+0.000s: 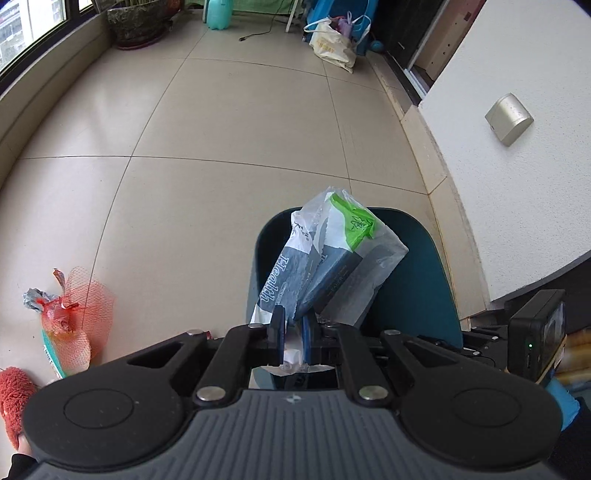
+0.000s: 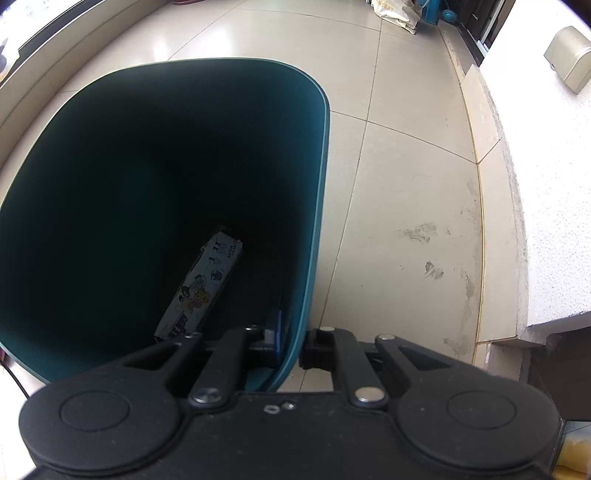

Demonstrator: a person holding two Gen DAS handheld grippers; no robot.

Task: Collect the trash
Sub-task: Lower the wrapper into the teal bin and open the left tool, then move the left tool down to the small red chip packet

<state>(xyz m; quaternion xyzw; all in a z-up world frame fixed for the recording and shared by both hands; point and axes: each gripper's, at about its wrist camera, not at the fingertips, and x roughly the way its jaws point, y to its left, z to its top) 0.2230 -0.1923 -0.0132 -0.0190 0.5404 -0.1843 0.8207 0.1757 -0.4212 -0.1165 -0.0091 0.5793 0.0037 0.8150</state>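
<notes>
My left gripper [image 1: 294,328] is shut on a crumpled plastic wrapper [image 1: 325,258], white, dark blue and green, printed "Health". It holds the wrapper just in front of and above the teal trash bin [image 1: 421,280]. My right gripper [image 2: 291,341] is shut on the near right wall of the same teal bin [image 2: 317,177], one finger inside and one outside. A flat printed carton [image 2: 201,288] lies inside the bin against that wall. More trash lies on the floor at the left: a red mesh bag [image 1: 79,317] with crumpled wrappers.
Beige tiled floor [image 1: 221,122] stretches ahead. A white wall [image 1: 517,184] with a raised step runs along the right. A plant pot [image 1: 138,22], a teal jug [image 1: 219,13] and shopping bags [image 1: 334,42] stand at the far end. A red fluffy object [image 1: 13,402] lies at the lower left.
</notes>
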